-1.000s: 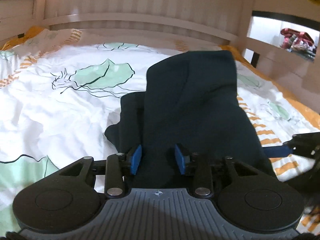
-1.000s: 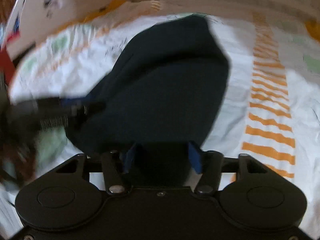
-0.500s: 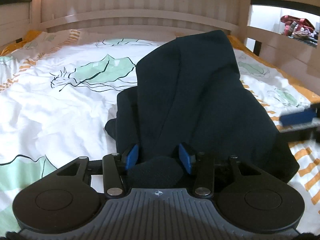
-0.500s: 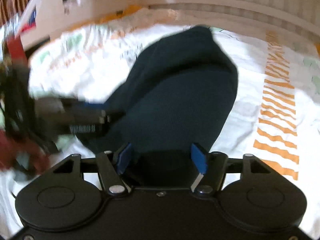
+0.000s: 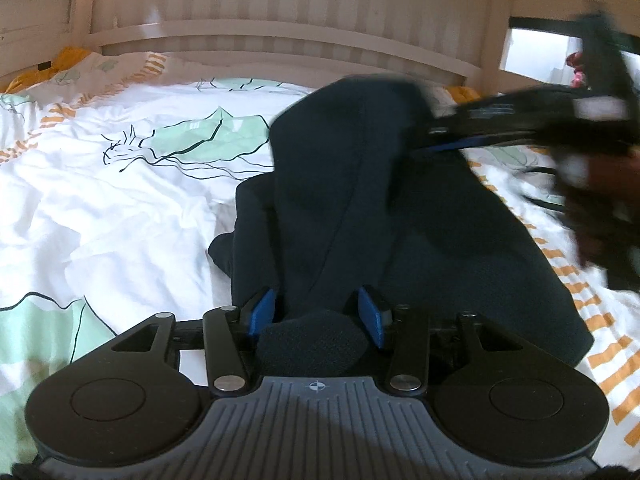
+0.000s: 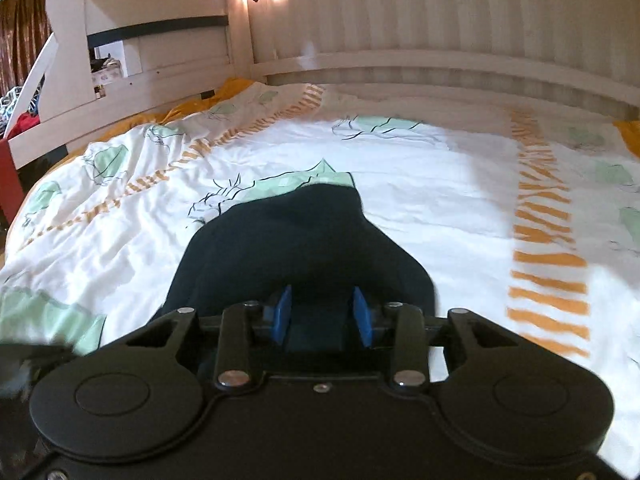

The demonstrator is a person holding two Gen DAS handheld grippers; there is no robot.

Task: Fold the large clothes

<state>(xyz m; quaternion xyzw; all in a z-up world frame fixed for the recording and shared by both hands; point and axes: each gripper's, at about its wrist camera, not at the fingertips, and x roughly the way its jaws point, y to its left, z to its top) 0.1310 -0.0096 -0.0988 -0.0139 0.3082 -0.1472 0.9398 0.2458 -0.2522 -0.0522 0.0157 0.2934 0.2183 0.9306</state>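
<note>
While the dark navy garment (image 5: pixel 360 208) lies bunched on the leaf-print bedspread (image 5: pixel 120 216), near the headboard (image 5: pixel 280 40), the left gripper (image 5: pixel 316 314) pinches its near fold. Right gripper (image 6: pixel 322 314), its jaws just narrowing, clamps another fold, lifted off that bedspread.

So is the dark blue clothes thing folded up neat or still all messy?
Still messy. The dark garment lies bunched and doubled over on the bedspread, its edges uneven, one end pinched up by the right gripper.
</note>
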